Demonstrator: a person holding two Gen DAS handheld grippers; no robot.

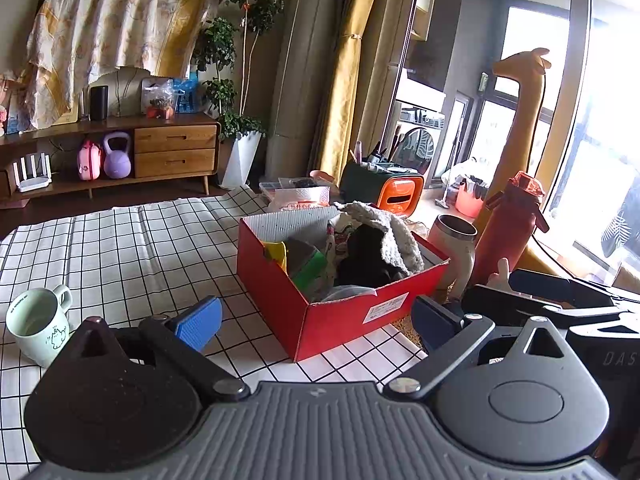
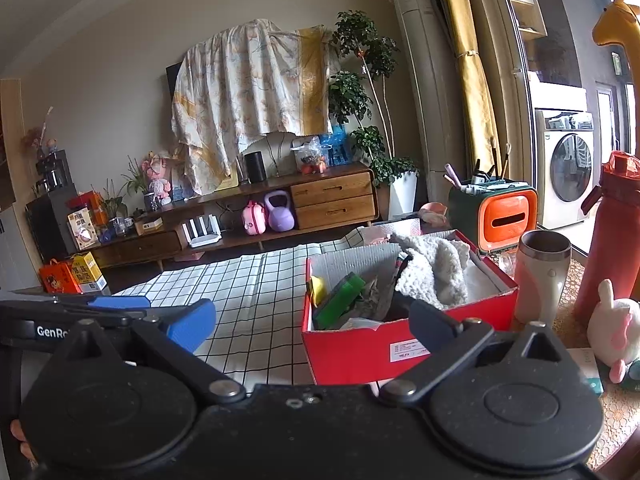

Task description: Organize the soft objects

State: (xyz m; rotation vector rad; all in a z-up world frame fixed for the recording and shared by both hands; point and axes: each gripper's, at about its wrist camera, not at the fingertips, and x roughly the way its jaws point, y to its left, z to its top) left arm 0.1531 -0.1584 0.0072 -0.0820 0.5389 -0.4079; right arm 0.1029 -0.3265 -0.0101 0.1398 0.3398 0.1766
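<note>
A red cardboard box stands on the checked tablecloth. It holds a white knitted cloth, a dark cloth, a green sponge and a yellow piece. My left gripper is open in front of the box with nothing between its fingers. Over the box's near wall my right gripper is open too, and empty. A small white and pink plush toy lies right of the box.
A pale green mug stands at the left on the cloth. Right of the box are a steel tumbler, a red bottle and an orange-fronted organiser. A giraffe plush rises behind.
</note>
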